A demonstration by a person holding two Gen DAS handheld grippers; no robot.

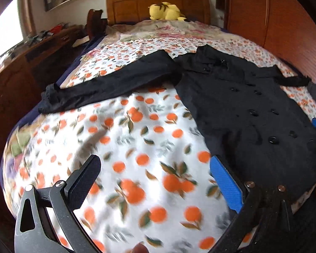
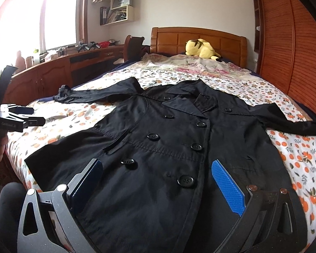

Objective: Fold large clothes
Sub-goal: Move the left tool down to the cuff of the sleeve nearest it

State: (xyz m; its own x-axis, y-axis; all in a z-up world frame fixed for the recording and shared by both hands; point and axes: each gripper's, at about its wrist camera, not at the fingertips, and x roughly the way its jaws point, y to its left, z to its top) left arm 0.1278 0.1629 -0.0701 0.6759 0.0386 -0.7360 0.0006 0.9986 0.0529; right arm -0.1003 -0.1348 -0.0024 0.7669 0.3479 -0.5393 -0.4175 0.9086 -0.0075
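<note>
A black double-breasted coat (image 2: 170, 139) lies flat and face up on the bed, collar toward the headboard, both sleeves spread out. In the left wrist view the coat (image 1: 242, 109) lies to the right, its left sleeve (image 1: 115, 80) stretched across the blanket. My left gripper (image 1: 155, 168) is open and empty over the orange-print blanket, left of the coat's hem. It also shows in the right wrist view (image 2: 21, 116) at the far left. My right gripper (image 2: 155, 172) is open and empty, low over the coat's lower front.
The bed carries an orange-print blanket (image 1: 137, 147) and a floral sheet (image 2: 200, 67). A yellow plush toy (image 2: 200, 48) lies at the wooden headboard (image 2: 200, 38). A wooden desk (image 2: 52, 71) runs along the left, a wooden wardrobe (image 2: 288, 42) along the right.
</note>
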